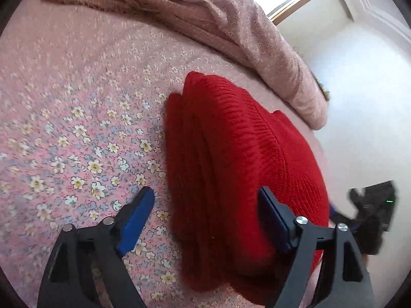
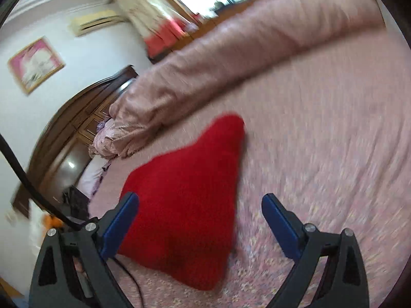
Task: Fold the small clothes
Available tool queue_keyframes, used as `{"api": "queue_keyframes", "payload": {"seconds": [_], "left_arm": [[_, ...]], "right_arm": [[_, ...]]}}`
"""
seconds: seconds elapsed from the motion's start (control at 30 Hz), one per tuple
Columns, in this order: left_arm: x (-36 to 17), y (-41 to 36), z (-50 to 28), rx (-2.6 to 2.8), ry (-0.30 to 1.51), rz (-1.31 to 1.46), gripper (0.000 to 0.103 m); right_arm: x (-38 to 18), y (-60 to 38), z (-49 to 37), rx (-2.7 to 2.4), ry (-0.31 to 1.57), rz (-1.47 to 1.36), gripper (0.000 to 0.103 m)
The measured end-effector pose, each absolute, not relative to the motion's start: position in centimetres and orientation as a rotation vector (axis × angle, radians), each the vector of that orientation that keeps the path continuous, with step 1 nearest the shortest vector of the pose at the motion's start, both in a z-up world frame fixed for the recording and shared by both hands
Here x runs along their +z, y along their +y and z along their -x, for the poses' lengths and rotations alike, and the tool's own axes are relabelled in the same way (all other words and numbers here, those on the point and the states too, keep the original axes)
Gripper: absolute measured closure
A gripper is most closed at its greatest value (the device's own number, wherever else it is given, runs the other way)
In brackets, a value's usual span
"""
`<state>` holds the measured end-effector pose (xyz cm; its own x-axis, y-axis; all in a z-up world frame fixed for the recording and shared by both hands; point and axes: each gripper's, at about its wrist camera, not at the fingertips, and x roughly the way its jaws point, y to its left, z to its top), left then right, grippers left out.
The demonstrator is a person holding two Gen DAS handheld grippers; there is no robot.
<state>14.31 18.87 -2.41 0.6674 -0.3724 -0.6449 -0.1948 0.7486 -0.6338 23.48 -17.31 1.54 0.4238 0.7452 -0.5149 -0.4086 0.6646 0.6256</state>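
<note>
Lying on floral bedsheet [image 1: 77, 118]: one red knit garment [image 1: 231, 154]; two grippers wide.

One red knit garment [image 1: 231, 159] (folded), one rolled pink quilt [image 2: 231, 51], two hand-held grippers.

Red knit garment [image 1: 231, 154], pink floral sheet [image 1: 77, 128], blue fingers [image 1: 136, 220].

A pink floral bed sheet [image 1: 77, 118] is carrying a folded red knit garment [image 1: 231, 154] lying flat, with a rolled pink blanket [image 2: 231, 59] resting along its far edge.
</note>
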Motion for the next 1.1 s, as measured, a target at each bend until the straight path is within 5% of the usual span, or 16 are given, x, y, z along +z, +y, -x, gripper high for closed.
{"api": "queue_keyframes", "payload": {"seconds": [0.23,1.1], "left_arm": [[-2.4,19.1,-13.3,-0.173,0.851,0.769,0.024],[-3.4,19.4,-13.0,-0.243,0.857,0.885,0.02]], "right_arm": [[-4.4,-16.3,-25.4,0.798,1.035,-0.646,0.004],[-4.1,-11.7,-25.0,0.905,1.051,-0.525,0.008]]}}
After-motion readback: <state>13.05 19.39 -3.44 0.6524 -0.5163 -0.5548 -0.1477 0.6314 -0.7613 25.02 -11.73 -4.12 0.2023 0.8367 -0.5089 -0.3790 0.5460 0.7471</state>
